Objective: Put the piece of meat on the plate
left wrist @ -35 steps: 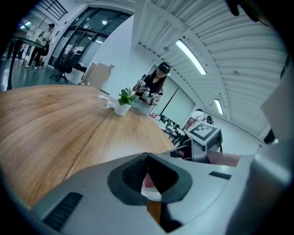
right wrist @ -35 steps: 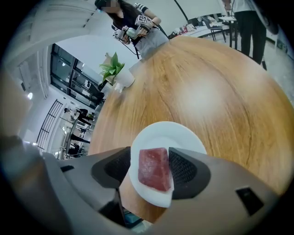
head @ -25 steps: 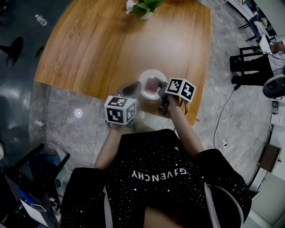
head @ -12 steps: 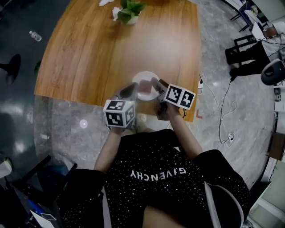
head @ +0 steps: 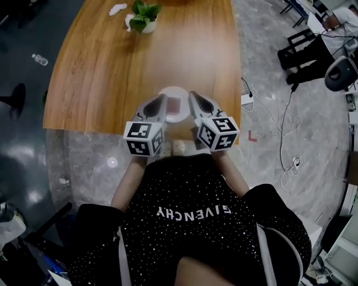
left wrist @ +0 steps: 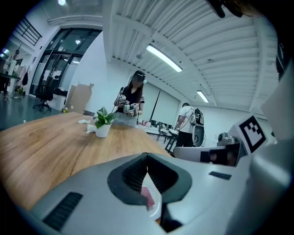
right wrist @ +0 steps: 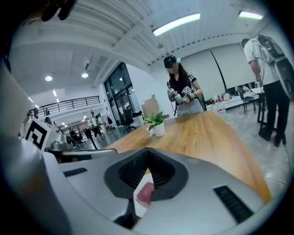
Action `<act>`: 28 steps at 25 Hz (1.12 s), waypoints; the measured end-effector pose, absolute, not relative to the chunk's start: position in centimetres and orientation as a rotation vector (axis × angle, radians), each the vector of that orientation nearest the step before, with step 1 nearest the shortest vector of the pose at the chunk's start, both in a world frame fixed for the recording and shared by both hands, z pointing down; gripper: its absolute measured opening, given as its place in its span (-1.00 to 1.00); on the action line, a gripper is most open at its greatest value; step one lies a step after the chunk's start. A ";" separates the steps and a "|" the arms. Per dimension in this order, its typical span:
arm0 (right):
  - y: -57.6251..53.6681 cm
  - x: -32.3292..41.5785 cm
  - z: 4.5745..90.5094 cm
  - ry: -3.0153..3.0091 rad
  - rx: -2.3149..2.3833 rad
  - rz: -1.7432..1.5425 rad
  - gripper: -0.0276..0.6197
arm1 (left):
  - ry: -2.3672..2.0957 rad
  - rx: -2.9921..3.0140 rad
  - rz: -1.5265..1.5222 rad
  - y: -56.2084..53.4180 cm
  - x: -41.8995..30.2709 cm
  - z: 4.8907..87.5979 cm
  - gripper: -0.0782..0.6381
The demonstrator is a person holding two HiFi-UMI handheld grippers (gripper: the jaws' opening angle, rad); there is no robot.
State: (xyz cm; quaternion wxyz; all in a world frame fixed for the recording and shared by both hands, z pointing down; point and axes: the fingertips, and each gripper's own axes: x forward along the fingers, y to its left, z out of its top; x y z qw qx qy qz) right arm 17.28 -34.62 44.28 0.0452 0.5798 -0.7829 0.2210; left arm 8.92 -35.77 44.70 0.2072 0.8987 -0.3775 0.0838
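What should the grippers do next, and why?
Probably just draw both back to rest. The piece of meat lies on the plate, the left gripper is shut and empty, and the right gripper has just closed its jaws on nothing.

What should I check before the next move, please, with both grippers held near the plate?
1. Meat lies on the plate: ok.
2. Plate sits fully on the table, back from the near edge: ok.
3. Left gripper is empty, jaws together: ok.
4. Right gripper is empty; its jaws have just closed with nothing between them: ok.
5. Both grippers are lifted clear of the plate's rim: cannot tell, since they overlap it in the head view.
6. Plant stands far from both grippers: ok.
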 end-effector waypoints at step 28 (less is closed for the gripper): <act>-34.1 17.7 42.6 -2.407 1.882 0.490 -0.88 | -1.223 2.568 0.177 -34.9 7.9 43.2 -0.75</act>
